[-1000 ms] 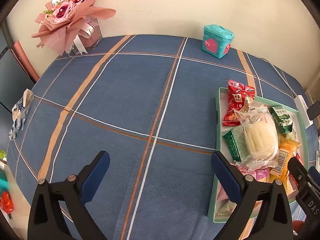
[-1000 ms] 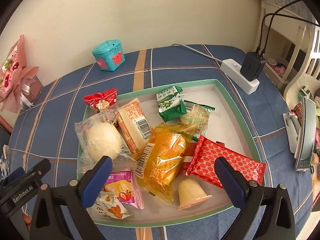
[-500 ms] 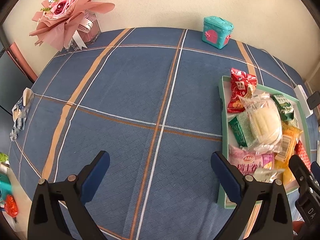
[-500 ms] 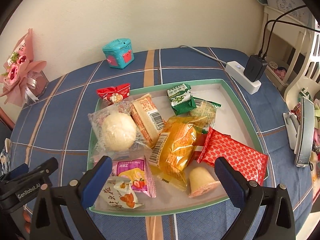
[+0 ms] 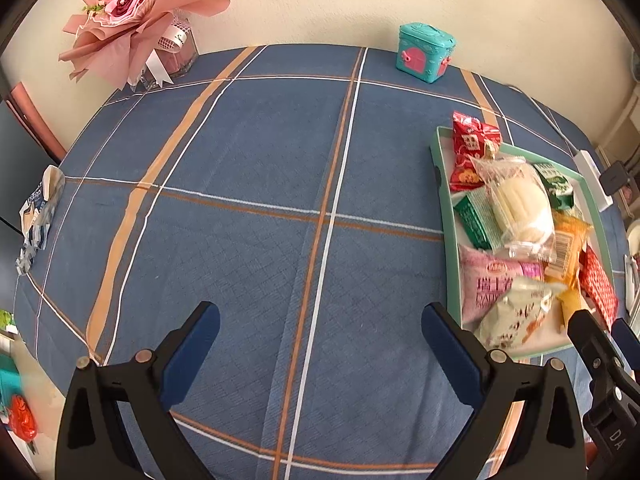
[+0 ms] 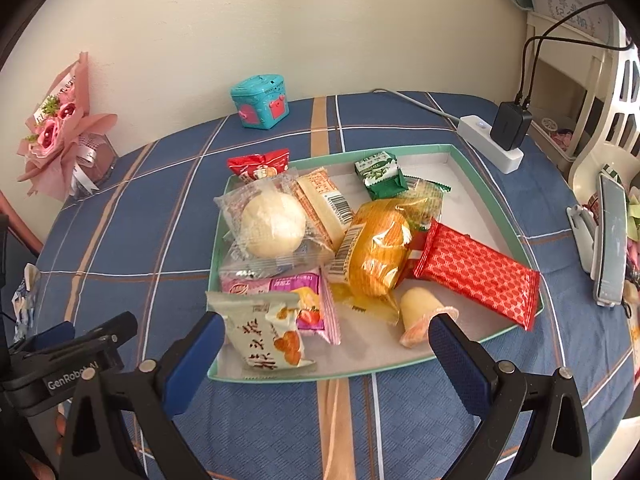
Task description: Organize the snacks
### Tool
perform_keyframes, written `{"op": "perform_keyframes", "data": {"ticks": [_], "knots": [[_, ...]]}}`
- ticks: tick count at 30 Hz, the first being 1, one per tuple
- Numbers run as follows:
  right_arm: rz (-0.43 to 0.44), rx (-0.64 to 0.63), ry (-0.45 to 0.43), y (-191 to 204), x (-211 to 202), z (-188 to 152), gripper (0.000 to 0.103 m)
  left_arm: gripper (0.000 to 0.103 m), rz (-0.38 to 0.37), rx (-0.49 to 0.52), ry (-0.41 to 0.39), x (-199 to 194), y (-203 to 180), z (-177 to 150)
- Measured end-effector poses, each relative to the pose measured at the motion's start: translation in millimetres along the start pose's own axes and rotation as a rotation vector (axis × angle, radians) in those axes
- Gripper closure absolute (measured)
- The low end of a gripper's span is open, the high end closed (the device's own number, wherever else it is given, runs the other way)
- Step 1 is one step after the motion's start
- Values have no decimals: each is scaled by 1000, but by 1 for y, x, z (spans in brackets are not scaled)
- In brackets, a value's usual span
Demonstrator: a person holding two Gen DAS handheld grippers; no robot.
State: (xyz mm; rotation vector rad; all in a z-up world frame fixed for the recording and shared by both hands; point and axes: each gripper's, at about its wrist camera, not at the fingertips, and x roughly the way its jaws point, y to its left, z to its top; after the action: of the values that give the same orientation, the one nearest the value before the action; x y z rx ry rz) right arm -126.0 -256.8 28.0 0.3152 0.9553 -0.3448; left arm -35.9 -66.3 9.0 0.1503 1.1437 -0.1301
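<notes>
Blue checked cloth [image 5: 256, 200] covers the table, and both grippers hang over it with their fingers spread wide and nothing between them. The left gripper [image 5: 320, 344] faces bare cloth; the tray [image 5: 440, 184] of snacks lies off beyond its right finger [image 5: 448, 344], and the tip of that finger sits just beside the tray's near corner. The right gripper [image 6: 326, 342] looks straight at the tray [image 6: 496, 196]. Its left finger [image 6: 196, 356] reaches the tray's near corner, just beside a white packet [image 6: 266, 334] with dark lettering, and its right finger [image 6: 460, 360] stands at the near rim, close to a small jelly cup [image 6: 422, 312] tipped on its side. Between and ahead of the two fingers lie a pink packet [image 6: 296, 292], an orange cake [image 6: 378, 248] in clear wrap and a round bun [image 6: 272, 226] in clear plastic. Beyond the right finger a long red bar [image 6: 476, 272] slants over the tray's rim. Farther off are a green packet [image 6: 380, 174] and a red packet [image 6: 260, 164] at the tray's far left corner. Far ahead by the wall stand a teal box [image 6: 260, 102] and, off to the left, a pink bouquet [image 6: 60, 136]. A white power strip [image 6: 490, 142] with a black plug lies beyond the tray to the right.
</notes>
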Motion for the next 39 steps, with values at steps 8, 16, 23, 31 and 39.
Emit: {"op": "perform_keyframes", "data": {"ticks": [8,16,23,31,39], "knots": [[8,0,1,3,-8,-14,0,2,-6,40,-14,-13,3,-14],[9,1,-3,3,-16,-22,0,2,-6,62,-38,-26,7,-21],[13,6,-16,3,-25,-25,0,2,6,71,-57,-34,9,-25],[22,5,-41,5,-33,-24,0,2,4,66,-73,-42,14,-28],[20,-3,-46,8,-33,-23,0,2,0,67,-78,-43,15,-27]]}}
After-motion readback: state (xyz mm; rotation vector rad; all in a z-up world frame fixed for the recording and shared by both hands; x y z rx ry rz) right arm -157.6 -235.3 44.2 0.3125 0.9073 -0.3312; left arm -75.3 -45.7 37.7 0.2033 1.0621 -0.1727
